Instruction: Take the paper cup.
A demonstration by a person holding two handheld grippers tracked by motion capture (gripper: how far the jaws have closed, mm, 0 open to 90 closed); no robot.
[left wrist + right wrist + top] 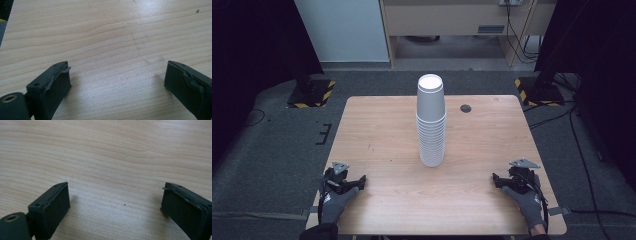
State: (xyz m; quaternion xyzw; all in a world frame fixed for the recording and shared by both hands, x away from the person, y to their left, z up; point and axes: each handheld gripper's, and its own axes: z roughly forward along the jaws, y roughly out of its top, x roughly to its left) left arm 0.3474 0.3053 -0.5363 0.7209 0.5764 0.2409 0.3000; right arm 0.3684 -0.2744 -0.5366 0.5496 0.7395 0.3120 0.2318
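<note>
One stack of white paper cups (431, 125) stands at the centre of the wooden table (382, 130), upside down, its long axis vertical and its closed bases pointing up. The nested cups are too close to count. Two grippers rest near the front edge: the left gripper (348, 183) at seven o'clock from the stack, the right gripper (501, 181) at five o'clock. Both have their jaws spread wide with nothing between them.

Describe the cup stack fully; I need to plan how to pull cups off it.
The cup stack is a tall column of white cups, paper by the look, nested upside down so the top cup's flat base faces up. Many rims crowd the lower half. It stands upright at the middle of the wooden table, leaning a little if at all. It touches the tabletop alone; both grippers sit apart from it at the near corners.
</note>
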